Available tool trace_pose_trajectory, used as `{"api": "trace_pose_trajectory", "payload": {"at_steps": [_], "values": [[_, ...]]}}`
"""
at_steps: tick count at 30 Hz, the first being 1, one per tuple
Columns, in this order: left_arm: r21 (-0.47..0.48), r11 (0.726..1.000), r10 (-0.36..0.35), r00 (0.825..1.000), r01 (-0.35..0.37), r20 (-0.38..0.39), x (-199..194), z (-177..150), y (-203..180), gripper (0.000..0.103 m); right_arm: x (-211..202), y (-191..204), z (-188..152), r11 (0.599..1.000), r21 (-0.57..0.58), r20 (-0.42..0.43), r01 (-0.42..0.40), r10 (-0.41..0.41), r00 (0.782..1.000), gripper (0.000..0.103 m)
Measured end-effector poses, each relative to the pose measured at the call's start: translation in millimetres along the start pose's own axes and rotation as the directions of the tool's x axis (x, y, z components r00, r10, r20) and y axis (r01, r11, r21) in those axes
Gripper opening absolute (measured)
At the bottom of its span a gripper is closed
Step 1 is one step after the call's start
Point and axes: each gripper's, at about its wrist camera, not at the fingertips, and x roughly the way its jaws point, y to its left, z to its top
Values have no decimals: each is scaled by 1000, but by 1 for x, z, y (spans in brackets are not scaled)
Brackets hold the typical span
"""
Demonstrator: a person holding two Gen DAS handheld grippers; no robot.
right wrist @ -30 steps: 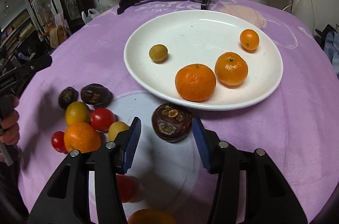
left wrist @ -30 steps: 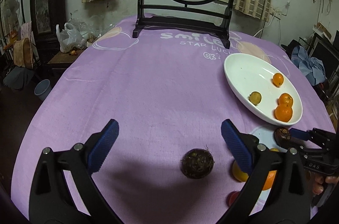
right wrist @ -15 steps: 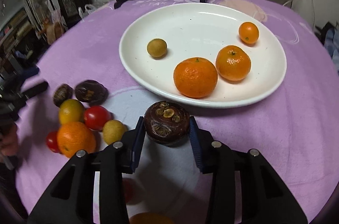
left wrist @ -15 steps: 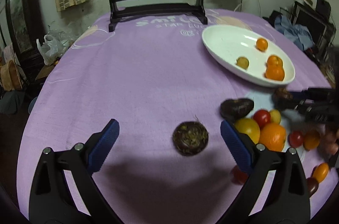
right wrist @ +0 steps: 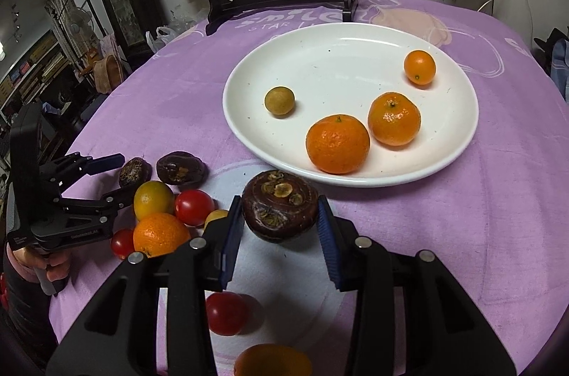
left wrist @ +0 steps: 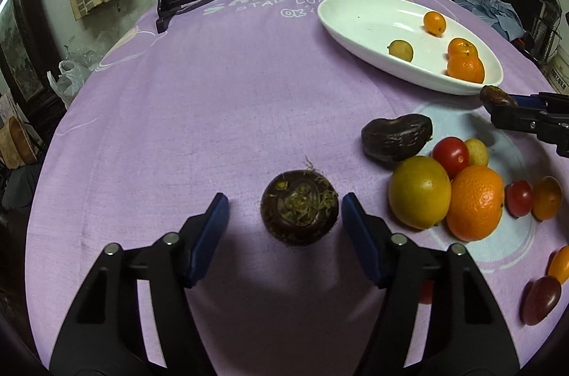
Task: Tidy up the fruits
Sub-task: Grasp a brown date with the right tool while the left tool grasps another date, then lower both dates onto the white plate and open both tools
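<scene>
1. Left gripper [left wrist: 282,216]: jaws closing, pads each side of a dark round fruit [left wrist: 299,208] on the purple cloth [left wrist: 213,98]; gaps both sides, not touching yet. Fruit's fibrous end faces the cam; no clear long axis.
2. Right gripper [right wrist: 281,223]: jaws pinching a dark brown flattish fruit [right wrist: 280,205], just in front of the white plate [right wrist: 249,127]; scarred flat face up, wide axis runs pad to pad.
3. Plate: 2 mandarins, 1 small orange fruit, 1 brownish-green ball.
4. Loose pile [right wrist: 167,209], left of plate: orange, yellow fruit, red tomatoes, dark wrinkled pcs.
</scene>
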Motion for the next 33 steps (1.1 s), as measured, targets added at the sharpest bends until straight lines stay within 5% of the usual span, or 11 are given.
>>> {"api": "trace_pose_trajectory", "payload": {"at_steps": [9,15,19,23,26,33], "values": [[41,999,-17,1000,16,17,-1,-1,-11,44,0,0,2,1000,1,8,1,-1,1000,41],[38,999,11,999,-12,32,-4,-1,-10,44,-4,-2,2,1000,12,26,-4,4,1000,41],[-33,999,-19,995,23,98,-21,9,0,44,-23,-11,7,998,48,133,-35,28,991,41],[-85,988,-117,980,132,161,-32,38,-1,44,-41,-32,14,991,136,305,-4,-38,952,41],[-67,981,-165,970,180,179,-26,71,-18,44,-41,-51,24,979,201,355,33,-104,929,41],[-24,987,-157,979,162,133,21,132,-55,44,-8,-77,41,967,249,277,64,-134,951,41]]}}
